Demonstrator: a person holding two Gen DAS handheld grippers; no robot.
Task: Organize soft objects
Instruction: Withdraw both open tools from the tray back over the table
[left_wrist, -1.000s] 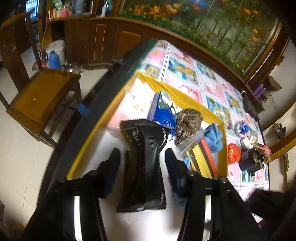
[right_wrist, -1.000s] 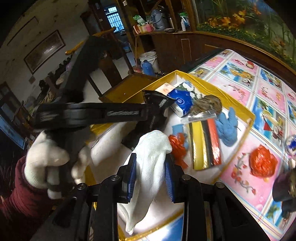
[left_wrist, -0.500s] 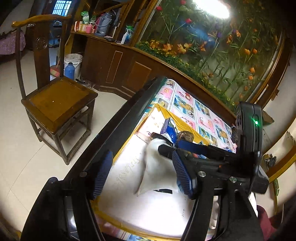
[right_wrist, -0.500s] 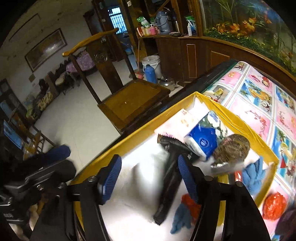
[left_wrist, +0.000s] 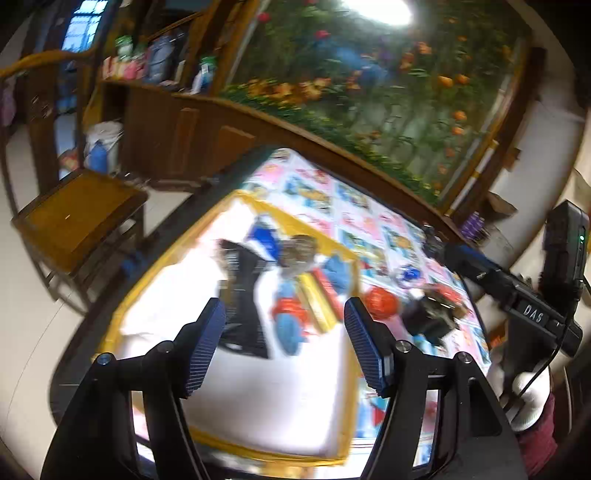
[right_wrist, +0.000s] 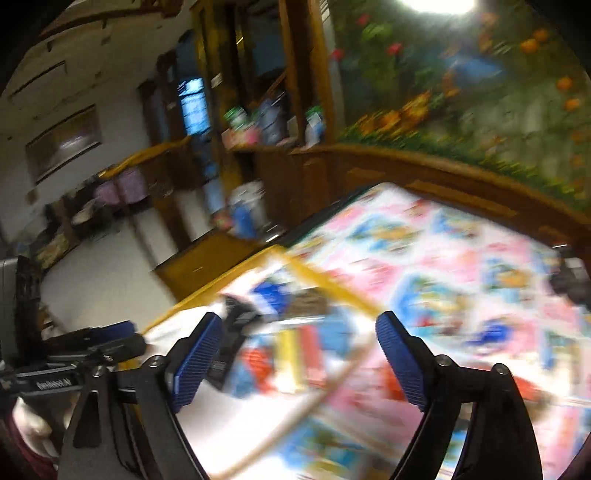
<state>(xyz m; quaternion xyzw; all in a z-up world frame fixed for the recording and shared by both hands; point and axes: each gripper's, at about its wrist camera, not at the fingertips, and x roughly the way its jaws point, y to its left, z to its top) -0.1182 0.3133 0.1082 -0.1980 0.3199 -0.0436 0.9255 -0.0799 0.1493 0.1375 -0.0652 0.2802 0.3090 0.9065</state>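
My left gripper (left_wrist: 286, 347) hangs open above a white mat with a yellow border (left_wrist: 258, 391), with nothing between its pads. On the mat lie a black pouch (left_wrist: 243, 295), a blue tissue pack (left_wrist: 266, 240), a brown knitted piece (left_wrist: 299, 251), blue and red soft pieces (left_wrist: 288, 317) and a yellow-red striped item (left_wrist: 317, 299). The jaws of my right gripper (right_wrist: 299, 362) are opening, empty, over the mat's right edge. That view is blurred, but the black pouch (right_wrist: 236, 321) shows. No white cloth stands out against the white mat.
An orange ball (left_wrist: 380, 302) and a black box (left_wrist: 428, 317) sit on the patterned tablecloth (left_wrist: 369, 221) right of the mat. A wooden chair (left_wrist: 74, 214) stands left of the table. A white-gloved hand (left_wrist: 528, 391) holds the right gripper's handle (left_wrist: 532, 314).
The right gripper let go of the white cloth, opened wide and rose. The left gripper released the black pouch, opened wider and pulled back and up from the mat.
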